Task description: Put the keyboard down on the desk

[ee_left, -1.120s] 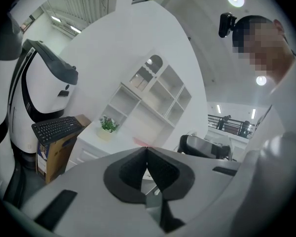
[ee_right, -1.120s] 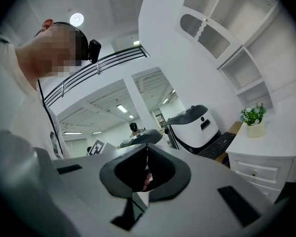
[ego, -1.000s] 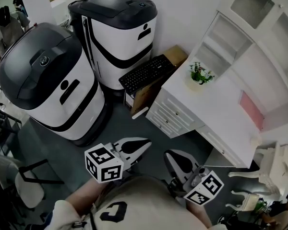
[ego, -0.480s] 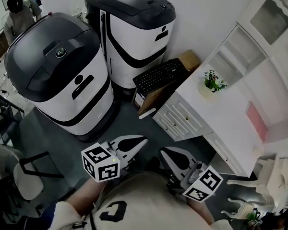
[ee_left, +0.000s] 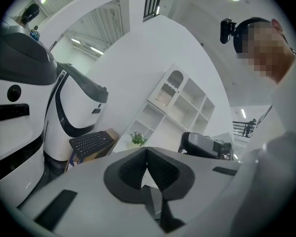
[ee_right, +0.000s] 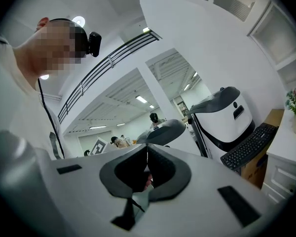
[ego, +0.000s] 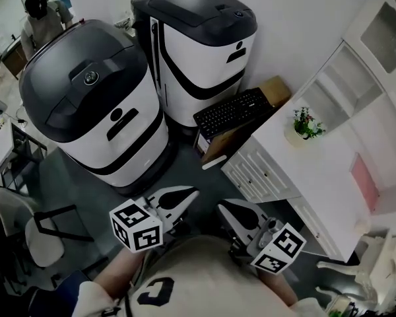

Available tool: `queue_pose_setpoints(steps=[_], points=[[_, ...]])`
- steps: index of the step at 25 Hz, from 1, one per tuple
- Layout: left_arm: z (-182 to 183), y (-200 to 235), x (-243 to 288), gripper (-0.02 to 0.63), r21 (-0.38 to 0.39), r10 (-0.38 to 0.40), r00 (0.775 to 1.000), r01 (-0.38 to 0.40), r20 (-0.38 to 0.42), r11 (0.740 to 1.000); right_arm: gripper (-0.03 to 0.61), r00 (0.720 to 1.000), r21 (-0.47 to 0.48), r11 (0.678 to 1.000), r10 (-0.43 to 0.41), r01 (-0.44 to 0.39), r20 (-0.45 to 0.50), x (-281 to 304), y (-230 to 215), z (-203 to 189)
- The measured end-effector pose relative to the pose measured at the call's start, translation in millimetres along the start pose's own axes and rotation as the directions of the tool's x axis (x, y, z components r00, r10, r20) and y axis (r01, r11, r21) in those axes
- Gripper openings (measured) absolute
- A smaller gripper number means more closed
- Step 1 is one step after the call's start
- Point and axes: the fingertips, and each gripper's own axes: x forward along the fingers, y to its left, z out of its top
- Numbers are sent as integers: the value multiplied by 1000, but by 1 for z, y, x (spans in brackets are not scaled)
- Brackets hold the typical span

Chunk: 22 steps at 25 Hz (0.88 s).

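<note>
In the head view the keyboard [ego: 232,113] lies on a cardboard box [ego: 275,88] at the far side, between a white machine [ego: 204,51] and the desk [ego: 317,167], well apart from the left gripper [ego: 195,192] and right gripper [ego: 220,208] near the body. The left gripper view shows its jaws pressed together on nothing; the right gripper view shows the same, closed and empty

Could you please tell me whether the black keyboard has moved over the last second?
No. The black keyboard still lies on the brown cardboard box beside the white desk; only the camera shifted.
</note>
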Motion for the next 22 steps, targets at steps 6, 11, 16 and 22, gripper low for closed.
queue_pose_setpoints(steps=[6,11,16,22], points=[[21,12,32,14,8,68,997,-69,34,998,25,998,3,998,60,-60,-10,-2,-36,22],[35,13,61,14,16,118,991,-119,55,993,25,995,20,995,102,-102,-13,-10,-65,40],[41,12,91,14,12,164,984,-165,63,986,25,990,30,990,139,-138,-12,-22,-94,55],[47,8,119,14,19,222,972,-224,78,974,25,978,58,976,210,-208,-20,-32,-120,65]])
